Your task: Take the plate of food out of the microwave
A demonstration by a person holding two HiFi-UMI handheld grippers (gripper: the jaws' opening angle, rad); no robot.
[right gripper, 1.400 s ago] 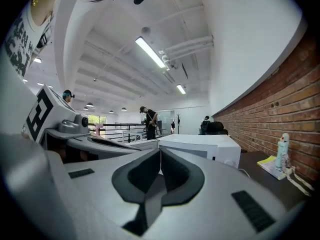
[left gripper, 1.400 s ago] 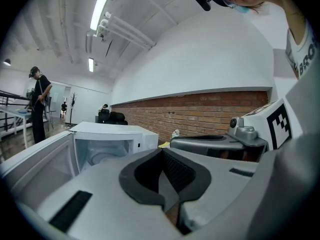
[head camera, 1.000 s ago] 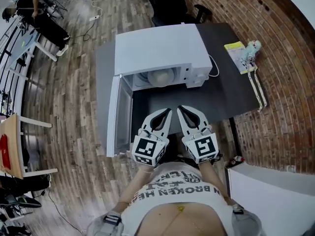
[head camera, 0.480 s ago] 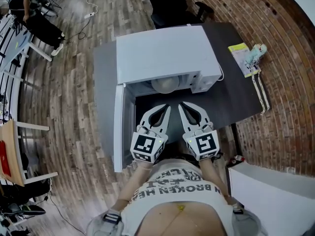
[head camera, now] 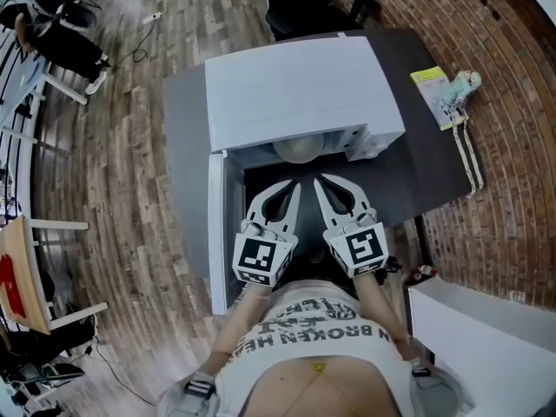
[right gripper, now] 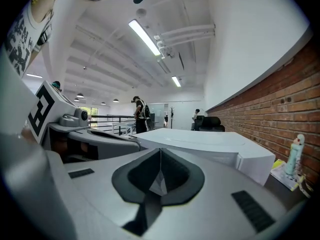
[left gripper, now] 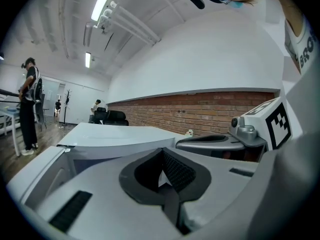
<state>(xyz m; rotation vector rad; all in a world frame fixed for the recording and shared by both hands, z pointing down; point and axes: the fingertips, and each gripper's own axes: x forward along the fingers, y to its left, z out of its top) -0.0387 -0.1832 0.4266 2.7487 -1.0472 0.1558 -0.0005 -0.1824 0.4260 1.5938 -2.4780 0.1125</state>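
White plate [head camera: 300, 151] sits just inside the open microwave [head camera: 295, 85] — left gripper [head camera: 293, 189] and right gripper [head camera: 320, 183] are closed on nothing, so part their jaws before reaching its rim

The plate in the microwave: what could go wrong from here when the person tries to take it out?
1. The left hand-held gripper and the right hand-held gripper are both shut; reaching the plate like this, they may push it deeper.
2. The open door stands close beside the left one; a sideways move could knock it.
3. Only the plate's front shows under the microwave's top, so a grip may tilt it.
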